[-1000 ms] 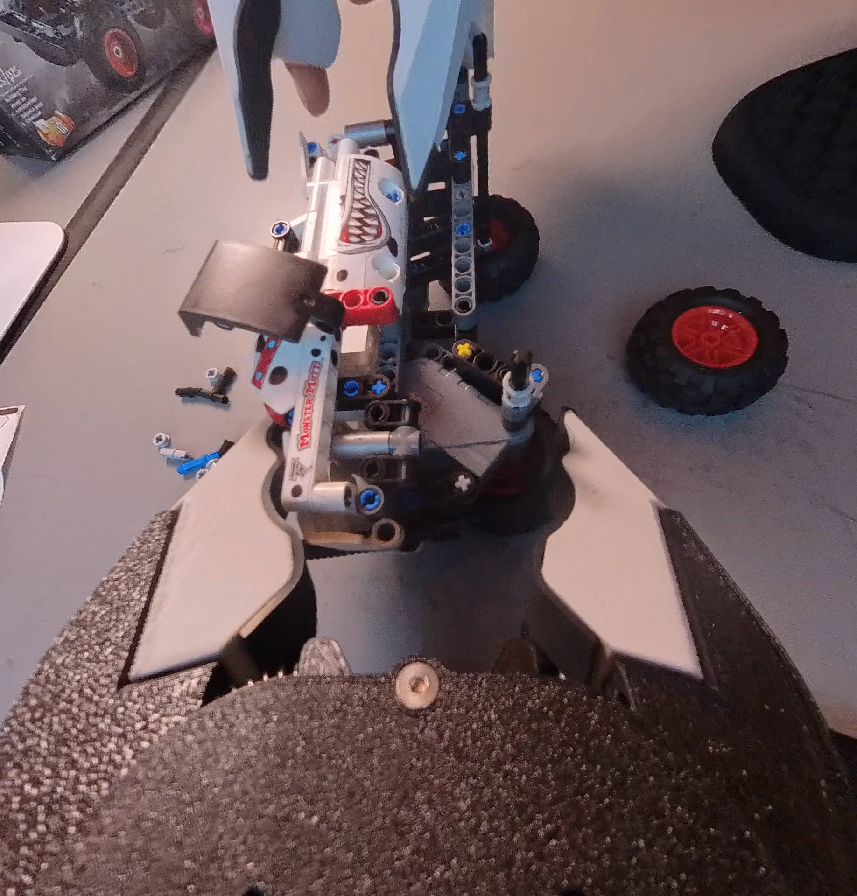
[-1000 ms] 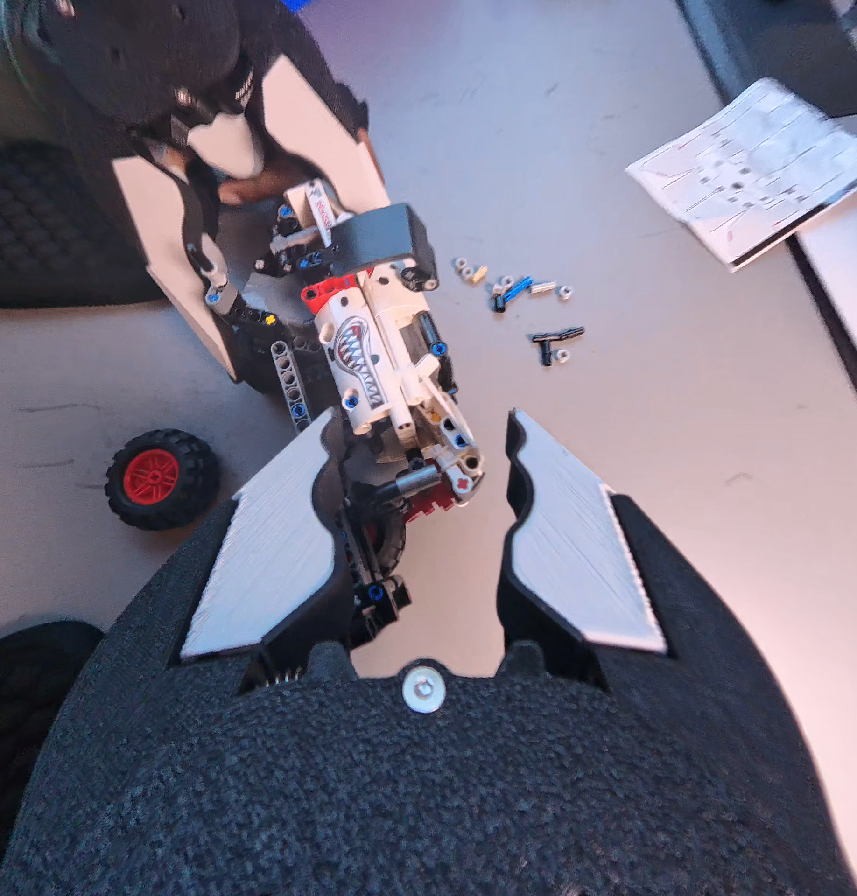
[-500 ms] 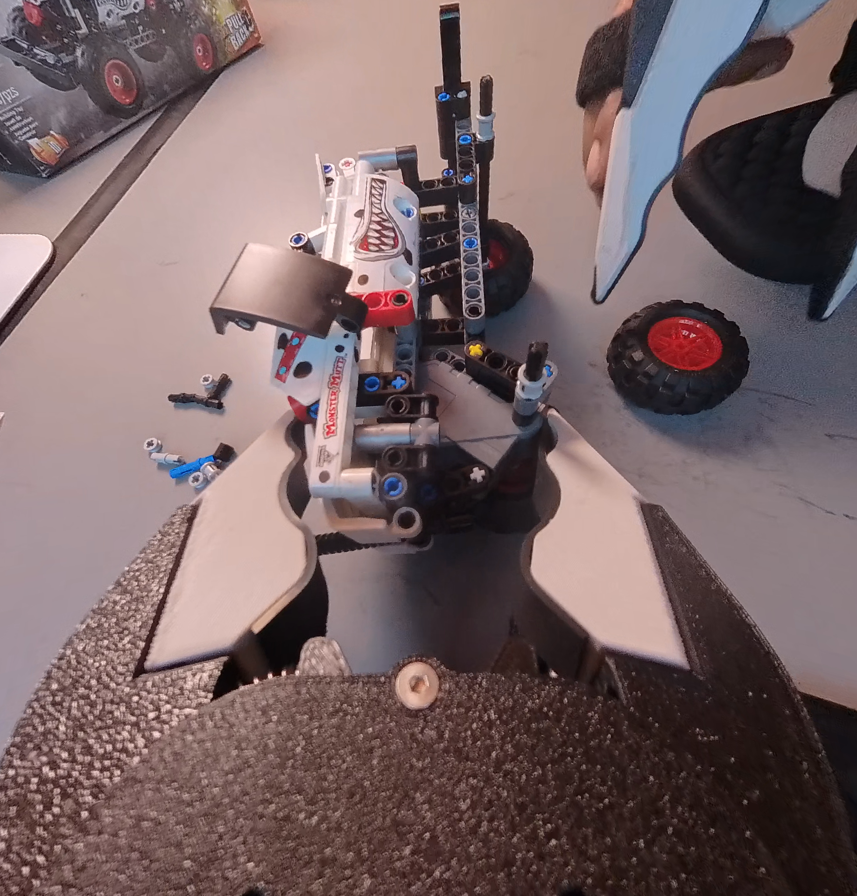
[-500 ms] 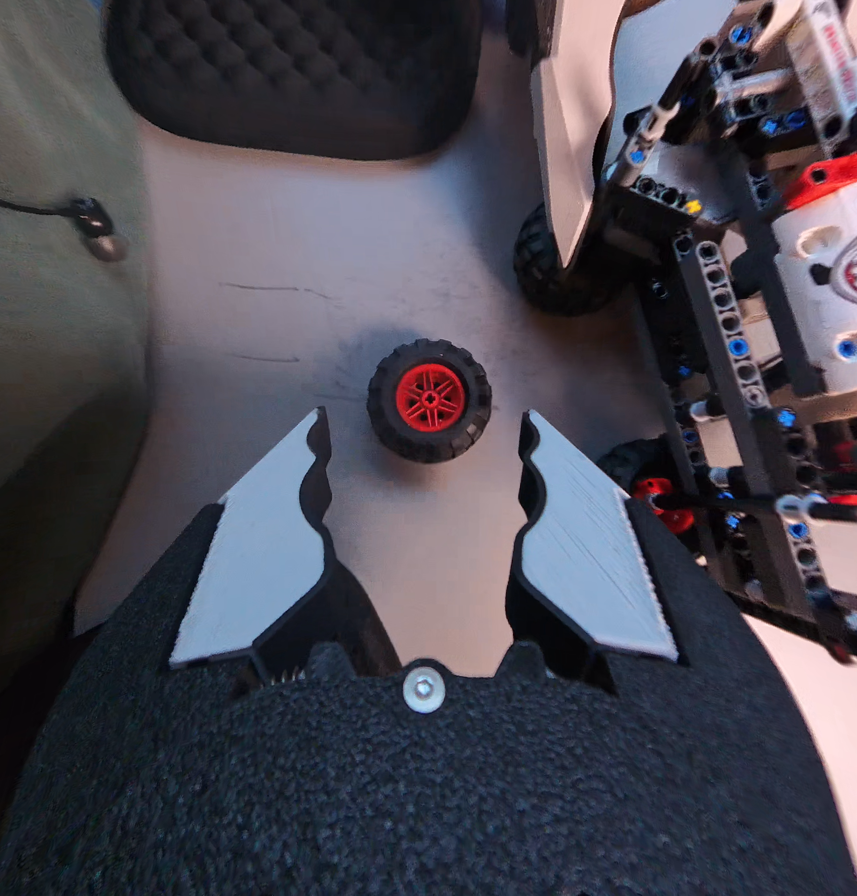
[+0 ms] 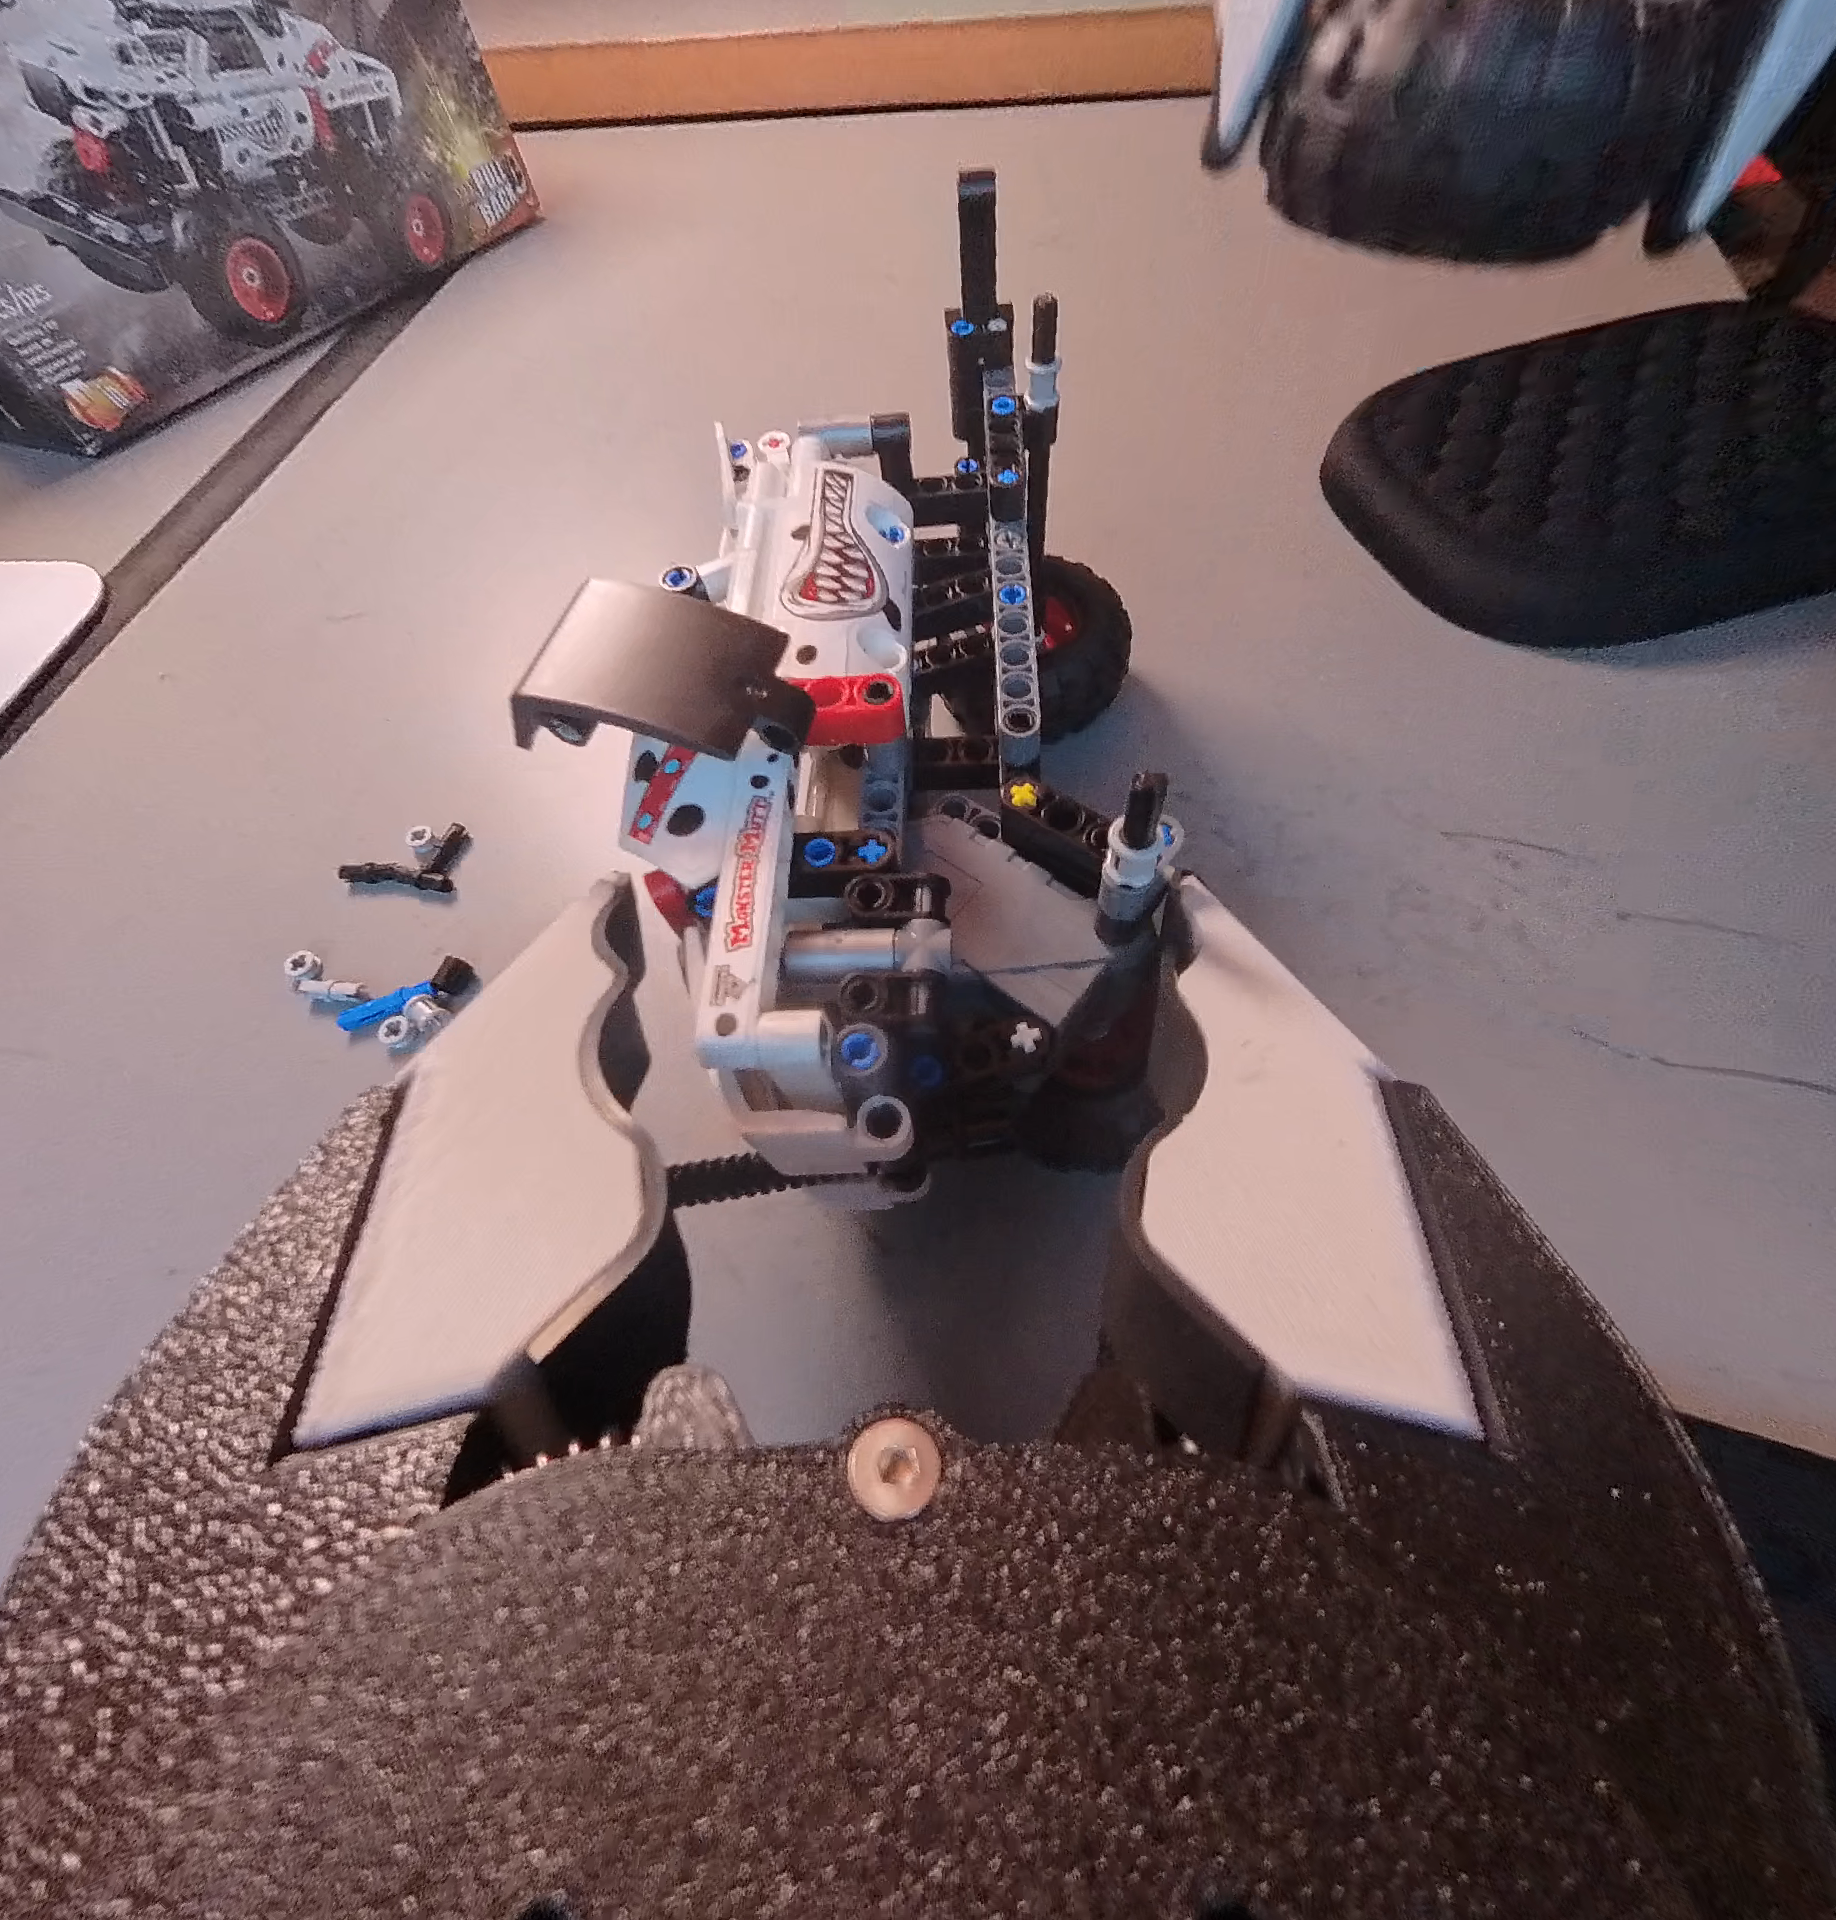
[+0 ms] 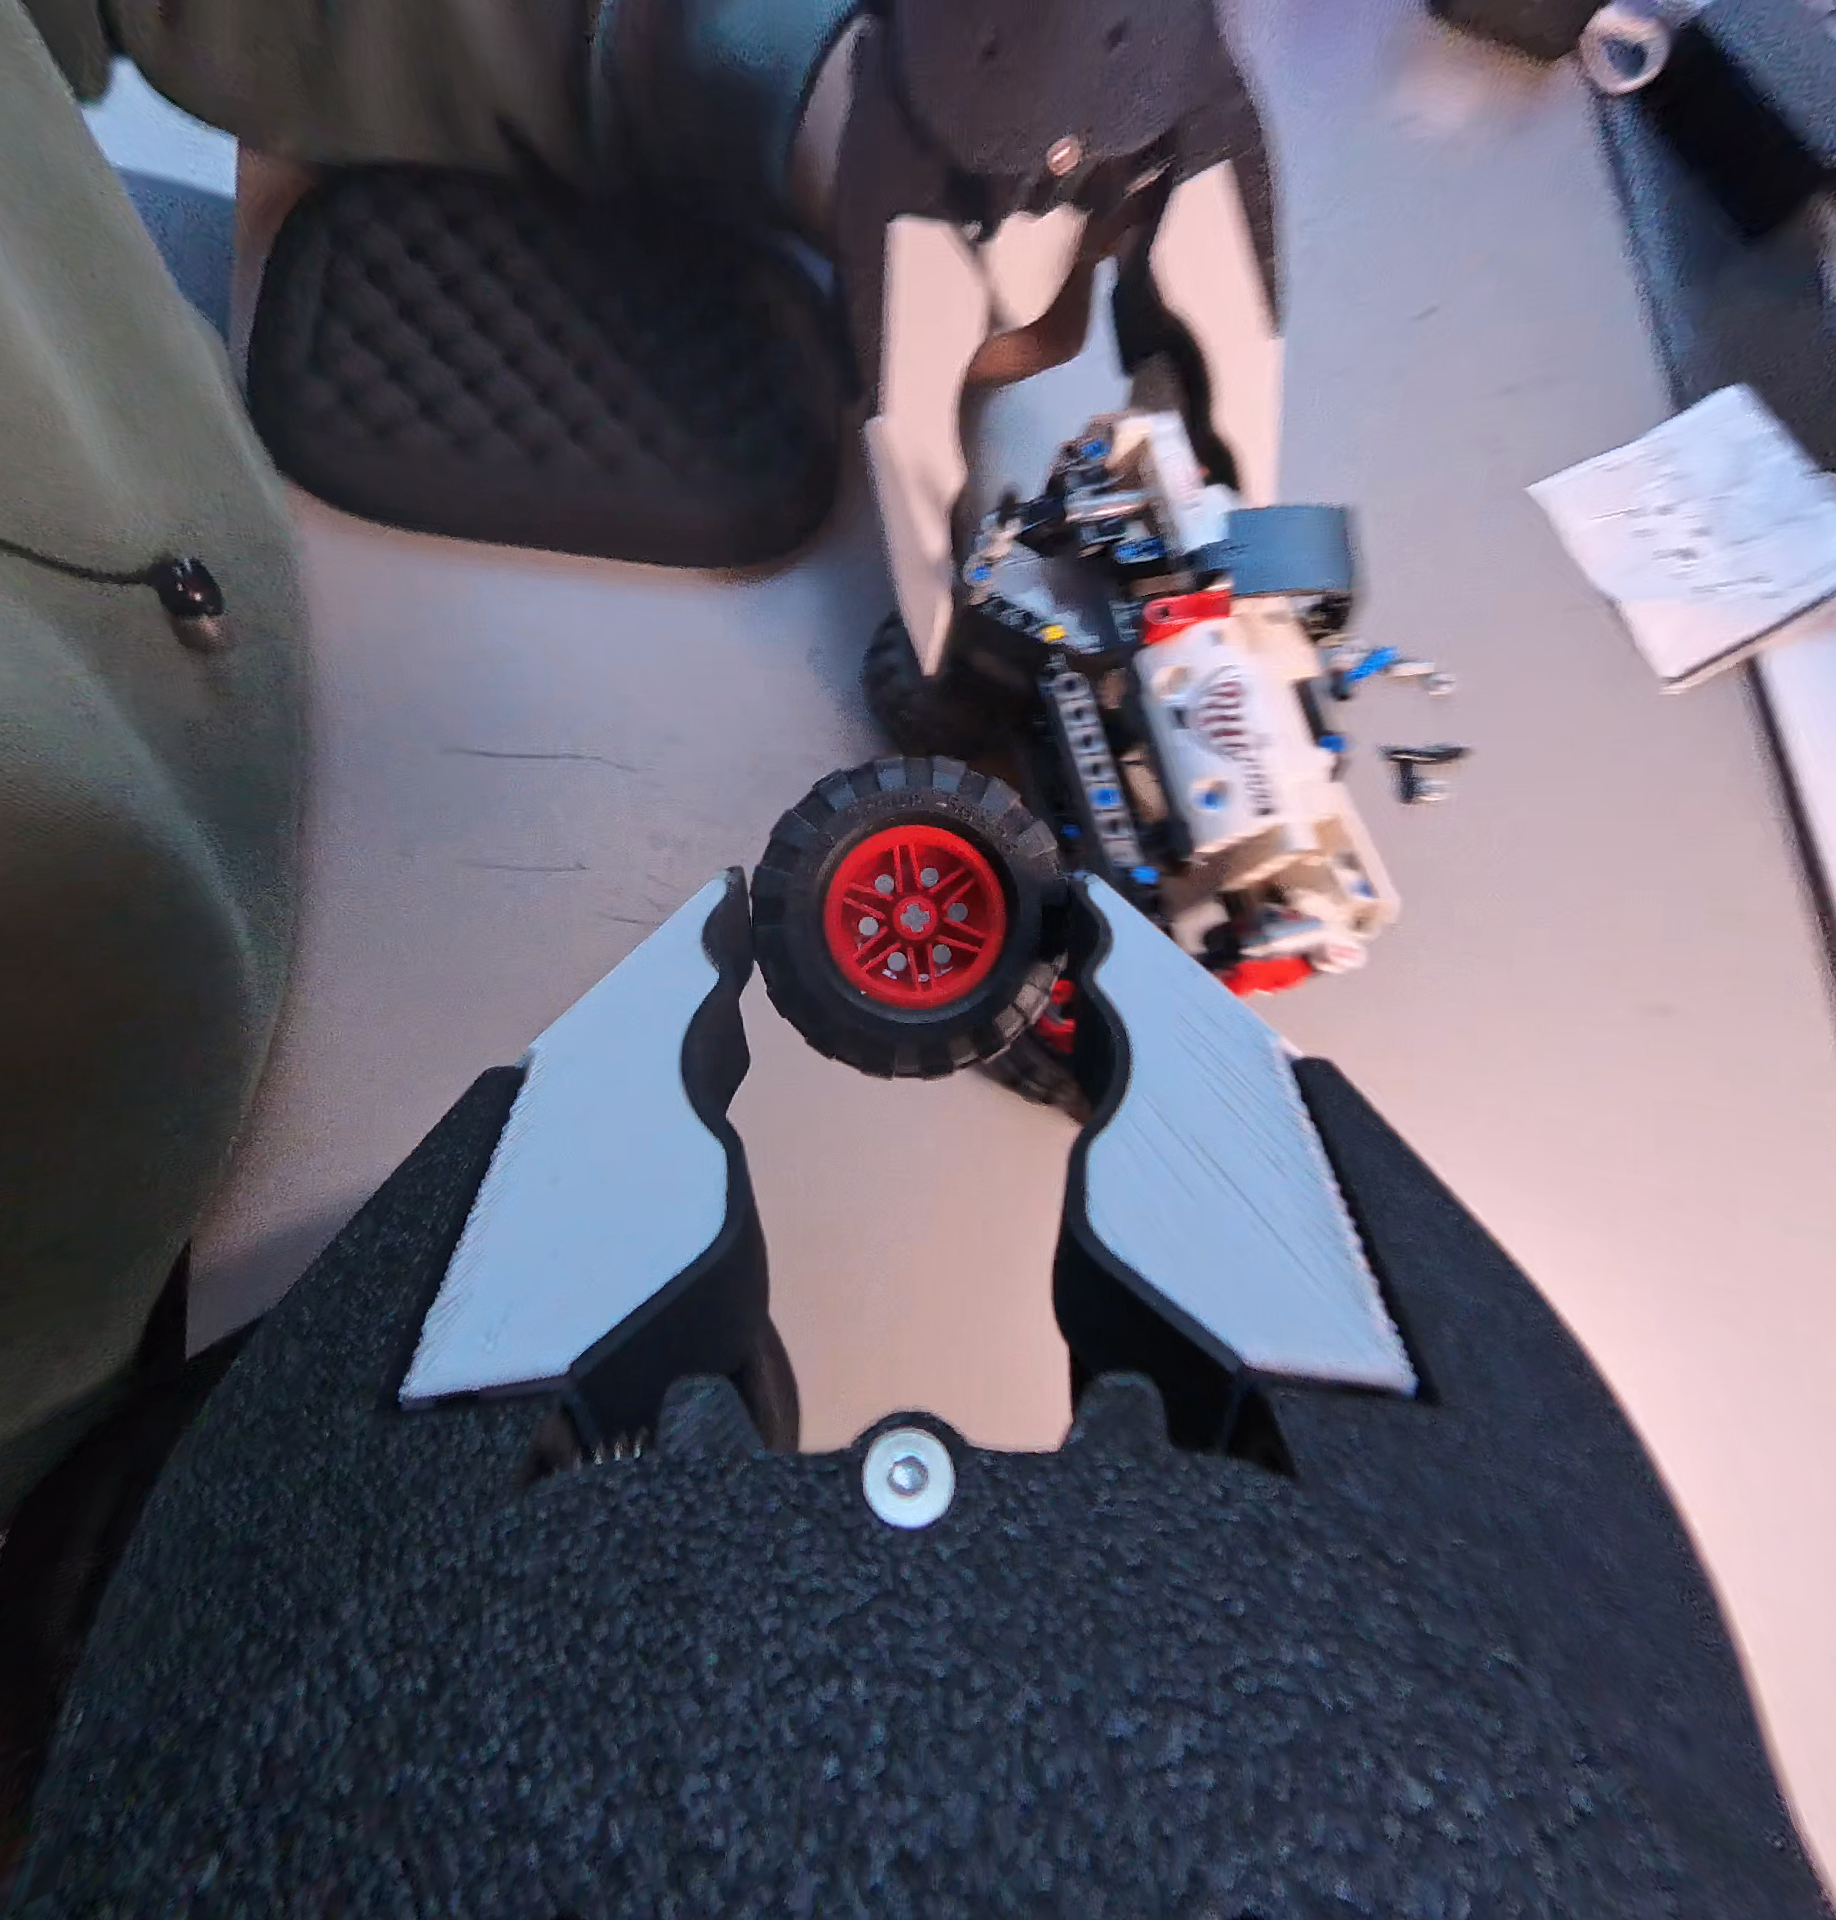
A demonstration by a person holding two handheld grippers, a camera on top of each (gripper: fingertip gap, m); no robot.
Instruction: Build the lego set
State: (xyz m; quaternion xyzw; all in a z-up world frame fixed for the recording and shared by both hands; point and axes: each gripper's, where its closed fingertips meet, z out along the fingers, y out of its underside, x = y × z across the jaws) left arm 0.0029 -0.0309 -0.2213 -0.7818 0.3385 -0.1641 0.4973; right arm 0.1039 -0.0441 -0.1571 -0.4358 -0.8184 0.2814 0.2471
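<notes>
Between right fingers [image 6: 1184, 1081] (pinched): wheel [image 6: 909, 914]

A grey table [image 5: 1413, 935] bears a half-built truck [image 5: 852, 790] at centre, loose pins [image 5: 394, 997] left, a box [image 5: 197, 197] upper left.

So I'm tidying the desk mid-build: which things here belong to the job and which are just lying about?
In the job:
- white-and-black half-built lego truck, in the left tongs
- black rubber wheel with red hub, in the right tongs
- small loose pins
- folded paper instructions

Lying about:
- printed cardboard box
- black quilted pad
</notes>
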